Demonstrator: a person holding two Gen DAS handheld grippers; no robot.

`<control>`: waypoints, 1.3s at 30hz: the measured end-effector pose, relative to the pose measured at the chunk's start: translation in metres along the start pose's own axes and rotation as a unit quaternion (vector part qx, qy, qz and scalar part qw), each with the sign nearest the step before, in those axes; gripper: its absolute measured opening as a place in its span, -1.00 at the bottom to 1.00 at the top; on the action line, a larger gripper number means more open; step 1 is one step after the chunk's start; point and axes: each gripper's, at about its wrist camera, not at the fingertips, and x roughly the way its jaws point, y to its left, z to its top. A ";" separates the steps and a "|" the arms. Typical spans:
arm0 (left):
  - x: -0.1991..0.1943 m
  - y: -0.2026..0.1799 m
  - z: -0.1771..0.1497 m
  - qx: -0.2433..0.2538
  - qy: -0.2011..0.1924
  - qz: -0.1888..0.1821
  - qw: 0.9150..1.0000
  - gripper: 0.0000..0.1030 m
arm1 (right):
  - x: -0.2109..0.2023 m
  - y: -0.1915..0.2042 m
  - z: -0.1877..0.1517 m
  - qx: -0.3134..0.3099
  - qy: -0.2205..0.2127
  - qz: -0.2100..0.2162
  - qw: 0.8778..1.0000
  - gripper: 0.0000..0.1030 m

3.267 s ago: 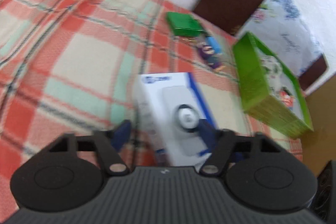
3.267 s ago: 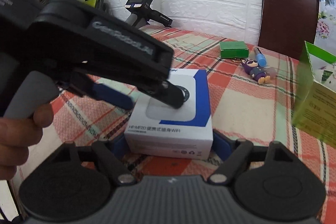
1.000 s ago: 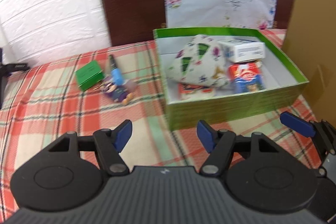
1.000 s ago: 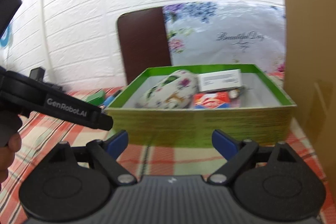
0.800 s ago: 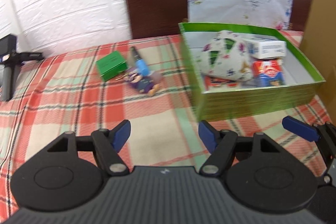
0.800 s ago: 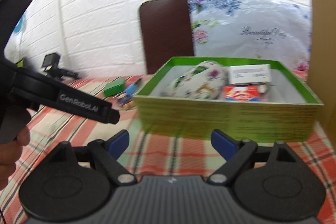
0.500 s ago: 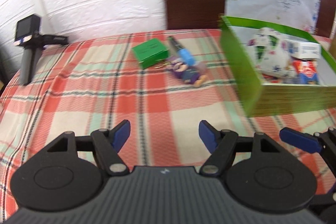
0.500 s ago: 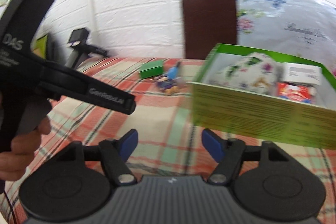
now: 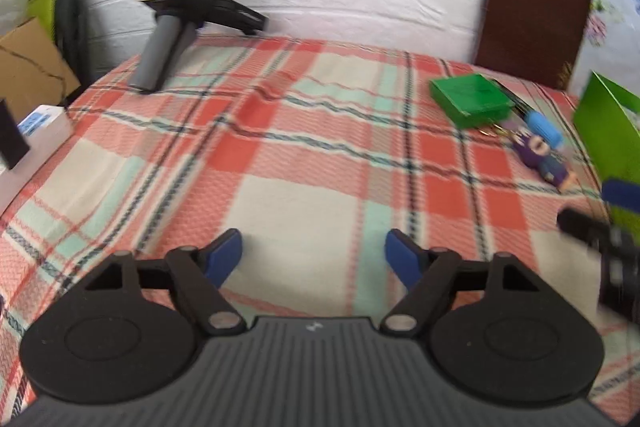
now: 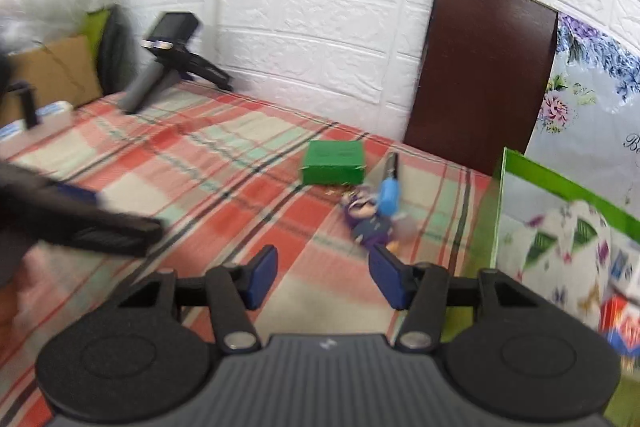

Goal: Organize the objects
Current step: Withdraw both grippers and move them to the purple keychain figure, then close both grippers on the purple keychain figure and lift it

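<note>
On the plaid tablecloth (image 9: pixel 296 163) lie a small green box (image 9: pixel 470 99), a blue pen (image 9: pixel 542 125) and a purple figure keychain (image 9: pixel 544 157). They also show in the right wrist view: the box (image 10: pixel 334 163), the pen (image 10: pixel 389 195) and the keychain (image 10: pixel 370 219). The green storage box (image 10: pixel 560 227) at the right holds a floral pouch (image 10: pixel 560 247) and small packs. My left gripper (image 9: pixel 314 255) is open and empty above bare cloth. My right gripper (image 10: pixel 323 277) is open and empty, just short of the keychain.
A spare handheld gripper (image 9: pixel 176 11) lies at the table's far left corner by the white brick wall. A brown chair back (image 10: pixel 480 75) stands behind the table. A cardboard box (image 9: pixel 28 67) and a white box (image 9: pixel 36 131) sit at the left edge.
Both grippers have swung left, away from the green storage box, which has slid to the right edge of both views. The small green box, pen and keychain are now nearer the centre.
</note>
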 end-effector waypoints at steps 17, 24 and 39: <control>0.004 0.013 -0.012 -0.013 -0.055 -0.037 0.998 0.84 | 0.053 0.002 0.009 -0.003 0.061 -0.015 0.998 -0.11; 0.004 0.013 -0.012 -0.010 -0.049 -0.038 0.998 0.84 | -0.006 0.025 -0.029 0.027 0.052 0.056 0.997 -0.12; -0.040 0.022 -0.025 -0.035 0.030 -0.109 0.993 0.82 | -0.078 0.028 -0.061 0.041 -0.002 0.126 0.991 0.34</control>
